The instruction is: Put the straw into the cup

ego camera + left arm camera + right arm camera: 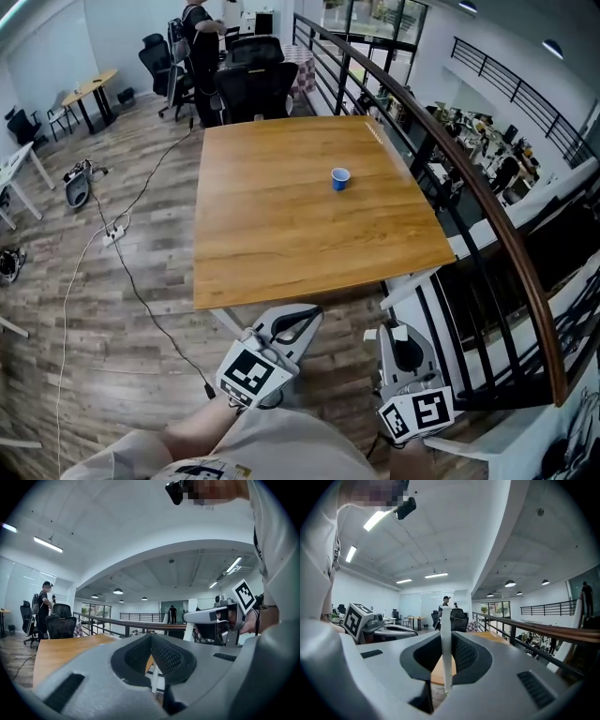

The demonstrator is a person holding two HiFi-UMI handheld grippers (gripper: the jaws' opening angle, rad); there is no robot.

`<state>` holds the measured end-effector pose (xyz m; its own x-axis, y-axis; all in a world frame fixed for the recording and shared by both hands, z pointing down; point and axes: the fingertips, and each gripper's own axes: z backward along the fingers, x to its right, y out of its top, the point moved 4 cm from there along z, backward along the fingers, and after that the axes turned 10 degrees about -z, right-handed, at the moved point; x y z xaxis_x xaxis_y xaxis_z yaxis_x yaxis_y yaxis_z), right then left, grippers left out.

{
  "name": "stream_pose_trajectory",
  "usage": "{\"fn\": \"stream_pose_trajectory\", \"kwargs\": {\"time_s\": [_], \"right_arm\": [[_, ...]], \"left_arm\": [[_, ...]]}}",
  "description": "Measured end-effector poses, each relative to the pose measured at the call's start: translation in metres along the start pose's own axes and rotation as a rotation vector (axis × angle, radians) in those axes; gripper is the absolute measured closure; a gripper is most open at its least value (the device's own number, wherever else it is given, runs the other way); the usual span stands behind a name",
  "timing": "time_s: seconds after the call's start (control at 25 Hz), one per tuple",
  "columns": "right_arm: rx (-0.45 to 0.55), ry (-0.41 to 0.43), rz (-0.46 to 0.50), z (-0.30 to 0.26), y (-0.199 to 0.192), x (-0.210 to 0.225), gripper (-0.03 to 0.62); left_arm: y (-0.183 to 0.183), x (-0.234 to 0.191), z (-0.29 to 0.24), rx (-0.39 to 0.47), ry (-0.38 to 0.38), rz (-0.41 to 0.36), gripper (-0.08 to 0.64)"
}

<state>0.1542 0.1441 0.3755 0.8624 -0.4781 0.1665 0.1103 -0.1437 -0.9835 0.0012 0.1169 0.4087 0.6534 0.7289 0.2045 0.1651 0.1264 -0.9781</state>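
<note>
A small blue cup stands upright on the wooden table, right of its middle. Both grippers hang short of the table's near edge, close to my body. My right gripper is shut on a white straw, which stands upright between its pads and rises above the jaws. My left gripper is shut with nothing between its pads. Each gripper shows in the other's view: the right gripper and the left gripper are side by side.
A dark railing with a wooden handrail runs along the table's right side, with a drop beyond it. Black office chairs and a standing person are past the far edge. Cables lie on the floor at left.
</note>
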Motion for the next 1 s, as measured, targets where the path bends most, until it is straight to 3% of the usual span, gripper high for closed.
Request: {"fn": "stream_pose_trajectory", "kwargs": {"time_s": [1.0], "right_arm": [[-0.017,-0.094,-0.028,-0.273,0.055,0.102,0.543]], "left_arm": [[-0.022,-0.239,-0.163,-0.035,-0.072,0.056,0.546]]}}
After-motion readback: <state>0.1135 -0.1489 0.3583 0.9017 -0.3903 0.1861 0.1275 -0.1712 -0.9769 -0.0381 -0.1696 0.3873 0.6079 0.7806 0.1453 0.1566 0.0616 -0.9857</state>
